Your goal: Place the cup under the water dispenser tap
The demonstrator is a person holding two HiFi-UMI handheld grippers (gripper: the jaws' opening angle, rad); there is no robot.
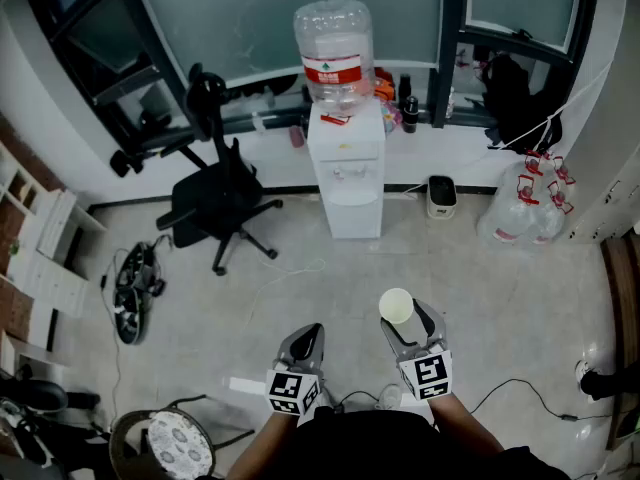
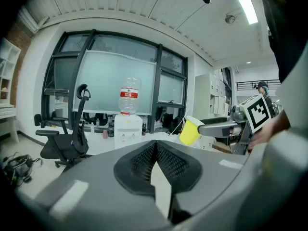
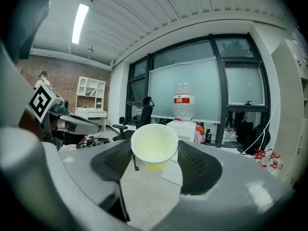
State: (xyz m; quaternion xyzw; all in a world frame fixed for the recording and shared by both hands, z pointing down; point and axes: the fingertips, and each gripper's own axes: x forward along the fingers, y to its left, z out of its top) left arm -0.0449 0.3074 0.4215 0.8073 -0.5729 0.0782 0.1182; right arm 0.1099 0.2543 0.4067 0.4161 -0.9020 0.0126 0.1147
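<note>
Yellow cup (image 1: 396, 305) is pinched at its sides between the pads of the right gripper (image 1: 404, 322) and held in the air at near centre-right, its open mouth tipped back toward the person. Left gripper (image 1: 308, 336), just to its left, has its jaws pressed together with nothing between them. White water dispenser (image 1: 346, 173) stands against the far wall, well apart from the cup, with a bottle (image 1: 333, 53) on top. Black office chair (image 1: 215, 206) stands to its left.

Black office chair (image 1: 218, 208) sits far left by the window (image 1: 230, 28), tangle of cables (image 1: 132, 290) on the floor nearer left, white shelf (image 1: 40, 258) at the left wall. Clear water jugs (image 1: 525, 213) piled far right, dark bag (image 1: 510, 93) on the sill behind them.
</note>
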